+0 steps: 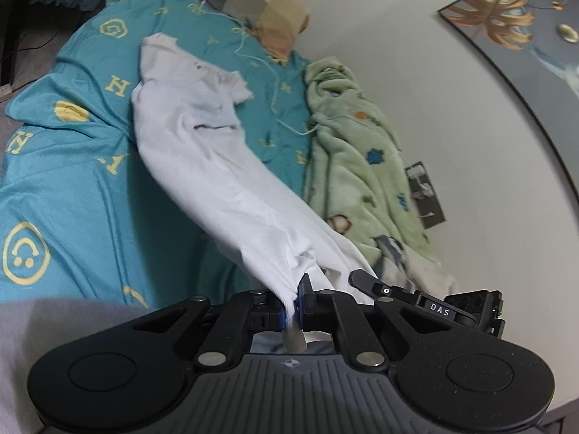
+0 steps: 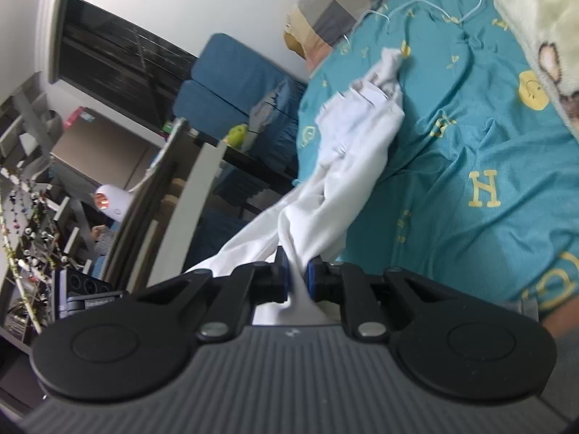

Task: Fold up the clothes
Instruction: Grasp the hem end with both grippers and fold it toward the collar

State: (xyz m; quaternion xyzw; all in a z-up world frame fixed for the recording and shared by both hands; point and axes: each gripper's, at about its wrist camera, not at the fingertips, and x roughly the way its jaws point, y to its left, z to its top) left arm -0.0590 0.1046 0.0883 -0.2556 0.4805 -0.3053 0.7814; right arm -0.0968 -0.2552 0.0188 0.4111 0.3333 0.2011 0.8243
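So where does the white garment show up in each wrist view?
Left wrist: the white garment runs from upper centre down to the left gripper, which is shut on it.
Right wrist: the garment runs from upper centre down to the right gripper, likewise shut on it.
Shared landmark: the teal bedsheet with yellow H prints lies under the garment in both.

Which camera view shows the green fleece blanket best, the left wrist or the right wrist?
The left wrist view. There the green fleece blanket lies along the wall in nearly its full length, beside the white garment. The right wrist view shows only a corner of the blanket, cut by the top right edge of the picture.
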